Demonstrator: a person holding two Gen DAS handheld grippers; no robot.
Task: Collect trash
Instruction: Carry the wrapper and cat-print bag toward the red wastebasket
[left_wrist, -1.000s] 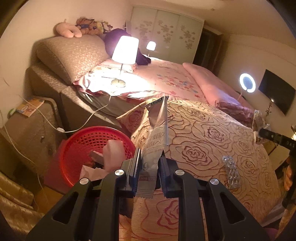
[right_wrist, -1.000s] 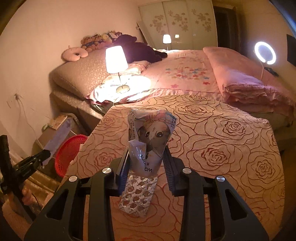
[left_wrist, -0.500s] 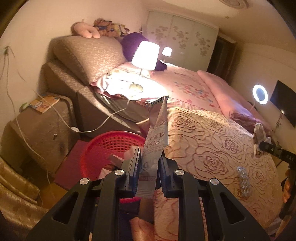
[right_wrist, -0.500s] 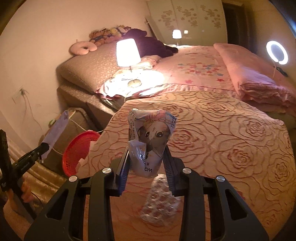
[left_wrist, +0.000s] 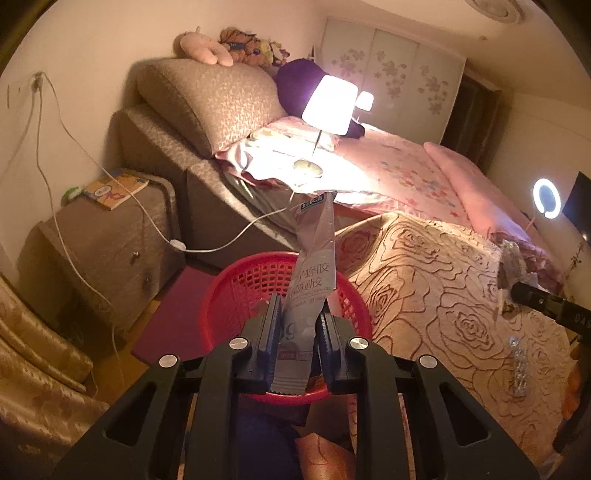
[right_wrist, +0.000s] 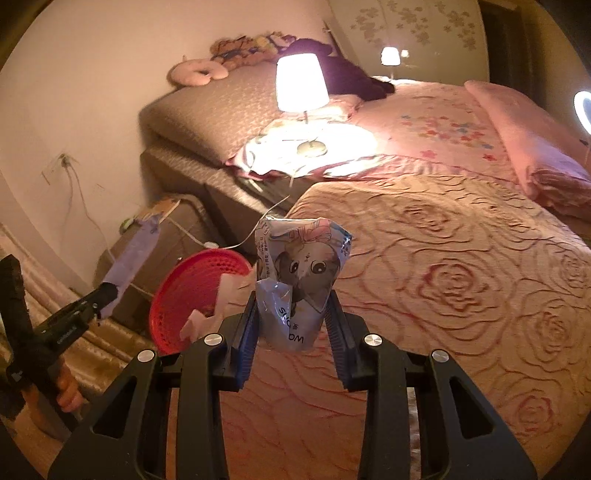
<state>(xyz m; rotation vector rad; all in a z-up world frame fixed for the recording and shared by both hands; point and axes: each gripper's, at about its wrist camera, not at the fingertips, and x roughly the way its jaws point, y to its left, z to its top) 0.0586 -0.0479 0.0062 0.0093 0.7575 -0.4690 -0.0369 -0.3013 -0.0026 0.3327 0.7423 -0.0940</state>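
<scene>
One round red plastic mesh basket (left_wrist: 236, 291). One long silver foil sachet (left_wrist: 314, 258). One crumpled pale-blue cartoon-cat snack wrapper (right_wrist: 299, 273). One clear plastic blister strip (left_wrist: 519, 365) on the rose-patterned bedspread (left_wrist: 443, 295). One lit white-shaded table lamp (left_wrist: 330, 105). One glowing ring light (left_wrist: 546, 197). One brown bedside cabinet (left_wrist: 107, 243). Two black two-finger grippers: left gripper (left_wrist: 297, 328), right gripper (right_wrist: 291, 314).

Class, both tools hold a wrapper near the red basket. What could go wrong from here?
1. The left tool grips its long silver packet low down; released early, the packet could tip past the red basket.
2. The right tool with the cartoon wrapper is above the bedspread, short of the basket.
3. A clear blister strip could be forgotten.
</scene>
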